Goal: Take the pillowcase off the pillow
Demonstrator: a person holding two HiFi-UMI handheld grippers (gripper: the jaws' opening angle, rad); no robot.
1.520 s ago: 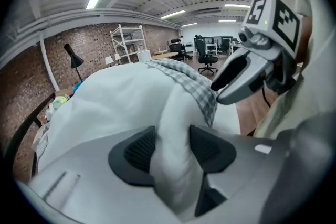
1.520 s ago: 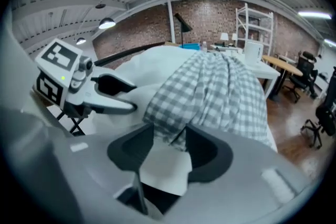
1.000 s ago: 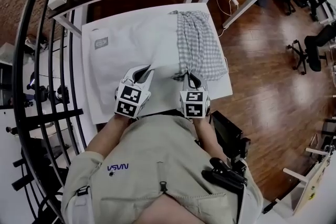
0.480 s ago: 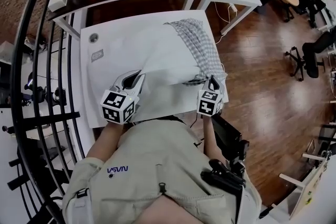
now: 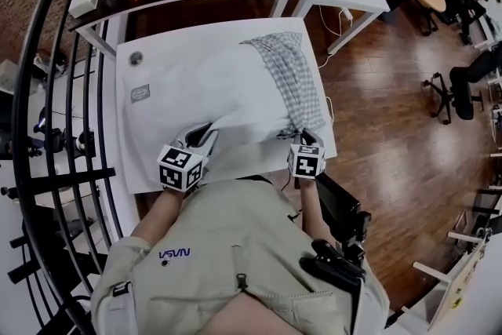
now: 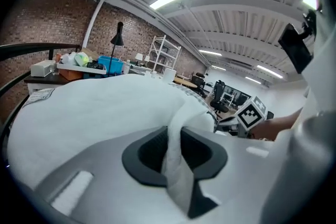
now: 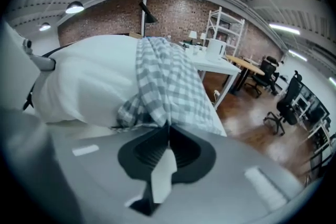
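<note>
1. The pillowcase point(image 5: 294, 78) is a soft cotton cloth in a small grey-and-white check. It lies bunched in folds along the right end of the pillow point(image 5: 200, 90), running from the far side of the table to the near edge.
2. The right gripper point(image 5: 303, 135) sits at the near end of the pillowcase. Its jaws are clenched together on the checked hem, which gathers into creases at their tips.
3. The pillow is plump, plain white and smooth. It covers most of the middle of the table, left of the pillowcase.
4. The left gripper point(image 5: 204, 136) is at the pillow's near left corner. Its jaws have just been opening a little, and a thick fold of the white fabric stands pinched between them.
5. Each gripper has pale grey jaws with dark ribbed pads, and a cube with black-and-white square markers.
6. The table point(image 5: 132, 139) is white, flat and rectangular. A small grey label point(image 5: 140, 93) lies towards its left side; its print is too small to read.
7. The person's beige shirt point(image 5: 235, 239) carries blue letters that look like "VSVN".
</note>
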